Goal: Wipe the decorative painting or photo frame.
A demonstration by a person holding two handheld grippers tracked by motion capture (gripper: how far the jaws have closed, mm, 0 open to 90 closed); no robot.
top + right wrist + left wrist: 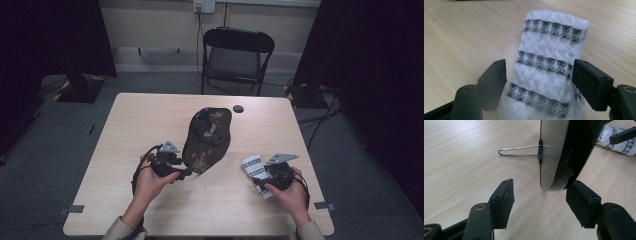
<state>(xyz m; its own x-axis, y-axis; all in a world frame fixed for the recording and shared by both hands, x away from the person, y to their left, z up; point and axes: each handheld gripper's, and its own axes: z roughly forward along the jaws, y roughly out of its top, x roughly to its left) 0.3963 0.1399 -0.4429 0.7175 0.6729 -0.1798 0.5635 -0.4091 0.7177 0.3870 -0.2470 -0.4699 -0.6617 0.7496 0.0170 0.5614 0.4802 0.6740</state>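
A dark oval mirror (207,137) with a floral back stands tilted on the table's middle. In the left gripper view I see it edge-on: its silver face (551,150), black back and wire prop (516,151). My left gripper (187,172) (540,200) is open, its jaws on either side of the mirror's lower edge, the right jaw nearly touching it. A folded white cloth (251,165) (549,50) with dark triangle bands lies flat at the right. My right gripper (257,176) (539,77) is open, its jaws straddling the cloth's near end.
The light wooden table (150,115) has a small black disc (238,108) near its far edge. A black folding chair (235,55) stands behind the table. The cloth (621,146) and the other gripper's jaw appear at the top right of the left gripper view.
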